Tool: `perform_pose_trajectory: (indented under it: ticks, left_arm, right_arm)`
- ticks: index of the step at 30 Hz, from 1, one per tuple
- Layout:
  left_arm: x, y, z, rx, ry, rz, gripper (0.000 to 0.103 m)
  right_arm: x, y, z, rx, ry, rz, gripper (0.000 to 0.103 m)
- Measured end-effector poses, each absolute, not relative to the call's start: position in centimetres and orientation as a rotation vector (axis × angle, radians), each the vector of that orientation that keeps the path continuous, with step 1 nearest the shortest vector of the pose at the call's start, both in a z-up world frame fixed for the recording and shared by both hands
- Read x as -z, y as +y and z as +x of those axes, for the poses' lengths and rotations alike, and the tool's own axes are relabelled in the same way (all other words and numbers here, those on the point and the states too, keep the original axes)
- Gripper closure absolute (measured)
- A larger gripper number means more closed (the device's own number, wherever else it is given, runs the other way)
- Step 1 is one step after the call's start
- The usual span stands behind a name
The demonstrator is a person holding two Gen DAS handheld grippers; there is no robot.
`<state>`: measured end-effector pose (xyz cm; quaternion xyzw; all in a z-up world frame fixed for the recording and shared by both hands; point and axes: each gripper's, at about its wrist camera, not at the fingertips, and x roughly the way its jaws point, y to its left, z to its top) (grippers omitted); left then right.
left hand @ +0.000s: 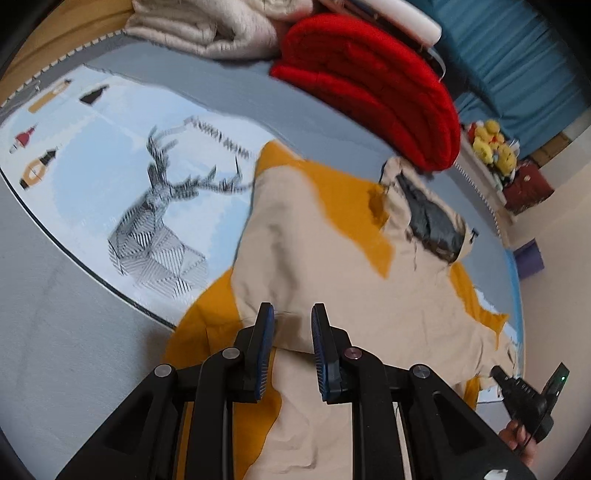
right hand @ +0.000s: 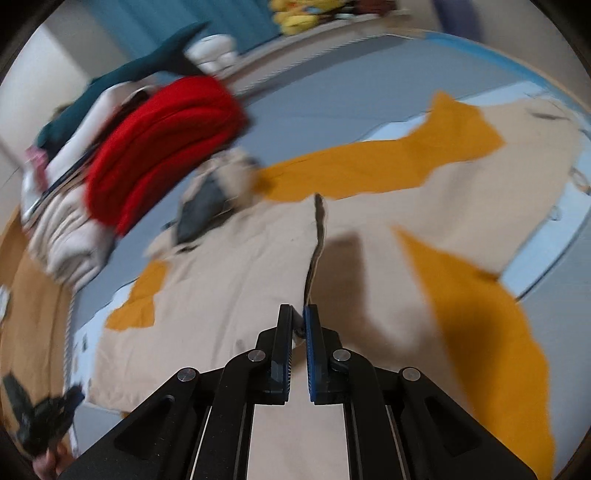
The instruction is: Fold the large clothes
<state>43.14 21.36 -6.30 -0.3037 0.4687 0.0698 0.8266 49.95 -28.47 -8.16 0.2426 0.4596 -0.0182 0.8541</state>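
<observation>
The right claw [right hand: 299, 314] is pinched together on a thin raised edge of the beige and mustard garment [right hand: 229, 295], the cloth running as a dark ridge away from its tips. The left claw [left hand: 292, 314] stands only partly closed, with a fold of the same garment [left hand: 325, 258] bunched between its blue-padded fingers [left hand: 266, 332]; whether the pads press on the cloth I cannot tell. Each claw shows small at the edge of the other's view, held in a hand [left hand: 517, 435] at the garment's near edge.

The garment lies spread on the bed [left hand: 55, 295], beige panels with mustard-yellow patches at the sleeves and sides, its dark-lined hood [left hand: 432, 221] pointing toward the far side. Beside it the bedcover [left hand: 110, 166] shows a pale blue panel printed with a striped deer [left hand: 159, 229] and small bottle shapes.

Just past the hood sits a folded red knit [left hand: 369, 92], touching a folded cream quilted piece [left hand: 207, 29] next to it. Farther off hang blue curtains [left hand: 517, 74], with yellow soft toys [left hand: 491, 144] on a ledge below them. The right wrist view is blurred
</observation>
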Motion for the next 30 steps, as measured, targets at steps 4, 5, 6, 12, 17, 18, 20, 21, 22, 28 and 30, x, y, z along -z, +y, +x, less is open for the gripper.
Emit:
perform_pose_trajectory:
  ticks: [4,5,6,12,17,18,20,21,22,28,30]
  left_arm:
    - [8.4,20.7,43.9,-0.118,1.066,-0.685,0.086]
    - [8.8,20.5,44.0,-0.118,1.079,-0.684,0.086]
    - [9.0,20.4,44.1,-0.120,1.088,-0.678,0.086]
    - [10.2,20.1,44.7,-0.138,1.135,-0.648,0.084]
    - [11.1,19.6,45.0,-0.158,1.165,-0.624,0.084]
    - [11.1,19.6,45.1,-0.156,1.159,-0.623,0.084]
    - [11.0,19.2,45.2,-0.145,1.146,-0.612,0.084]
    - [11.0,19.1,45.4,-0.140,1.144,-0.608,0.084]
    - [11.2,18.9,45.5,-0.138,1.146,-0.605,0.084]
    - [15.2,19.7,45.5,-0.259,1.294,-0.551,0.084]
    - [14.8,20.0,45.3,-0.277,1.285,-0.572,0.084]
  right_arm:
    - [8.1,-30.4,50.5,0.075,0.948,0.496,0.096]
    - [7.9,-30.7,50.6,0.086,0.937,0.486,0.096]
    - [7.7,-30.9,50.6,0.098,0.926,0.471,0.096]
    - [7.7,-32.0,51.0,0.144,0.918,0.410,0.095]
    - [9.6,-33.7,51.4,0.254,0.960,0.442,0.090]
    - [9.8,-33.9,51.4,0.251,0.957,0.454,0.089]
    - [10.2,-33.7,51.7,0.219,0.956,0.474,0.086]
    - [10.5,-33.2,51.8,0.197,0.961,0.480,0.082]
    - [10.9,-33.0,51.9,0.174,0.971,0.490,0.080]
    - [14.7,-31.3,53.3,0.102,1.105,0.497,0.078]
    - [15.5,-31.5,53.2,0.174,1.148,0.438,0.078]
